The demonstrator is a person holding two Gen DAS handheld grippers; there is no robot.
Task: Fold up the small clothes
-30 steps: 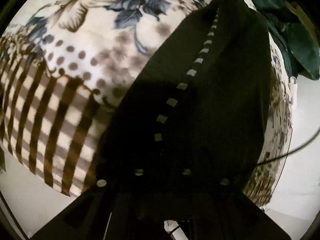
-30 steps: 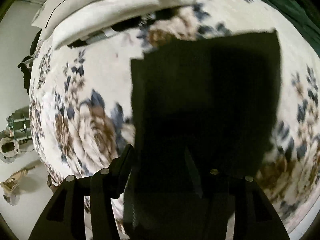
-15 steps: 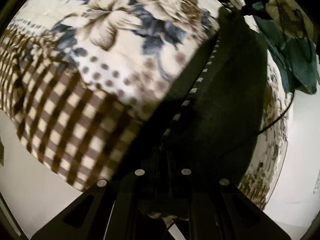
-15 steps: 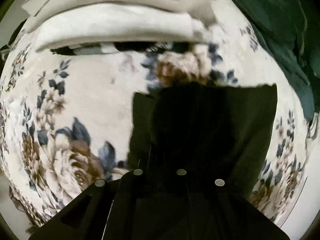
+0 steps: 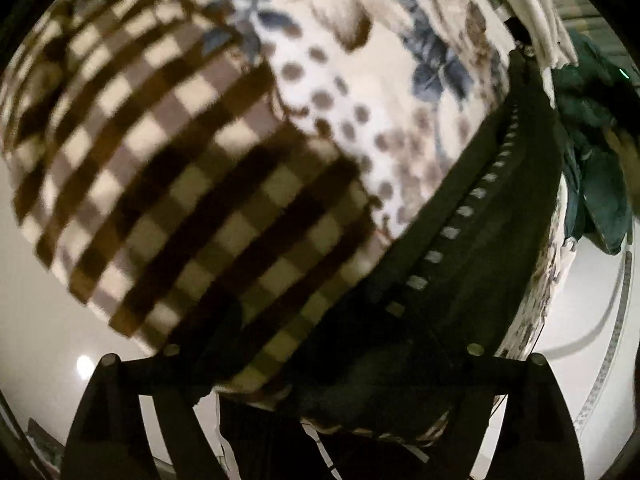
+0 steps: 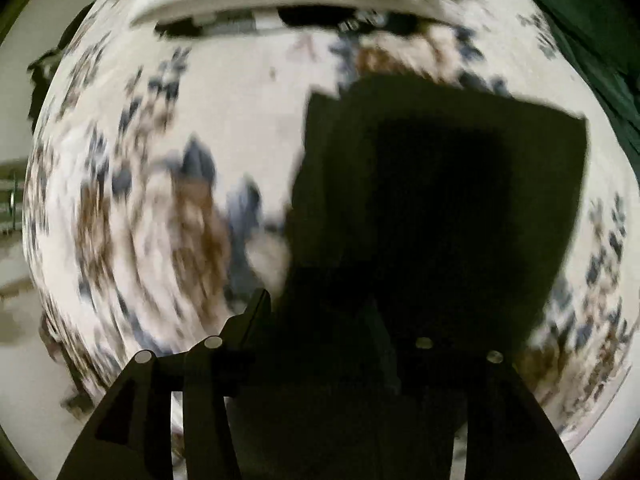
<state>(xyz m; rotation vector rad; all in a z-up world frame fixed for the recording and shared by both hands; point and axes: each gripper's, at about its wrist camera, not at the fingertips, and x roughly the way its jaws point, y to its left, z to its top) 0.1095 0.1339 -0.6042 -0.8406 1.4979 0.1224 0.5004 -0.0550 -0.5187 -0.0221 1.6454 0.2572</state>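
the dark garment [image 5: 472, 264] is lying on the floral blanket [image 5: 380, 80] beside green cloth [image 5: 600, 200], its folds blocking both wide-apart grippers: left gripper [image 5: 320, 364], right gripper [image 6: 316, 344]. no writing is showing.

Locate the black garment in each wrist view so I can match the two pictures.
Left wrist: the black garment runs diagonally from bottom centre to upper right, with a dashed pale trim line along it.
Right wrist: it fills centre and right as a broad dark panel reaching down to the fingers.
Shared landmark: the floral blanket beneath it.
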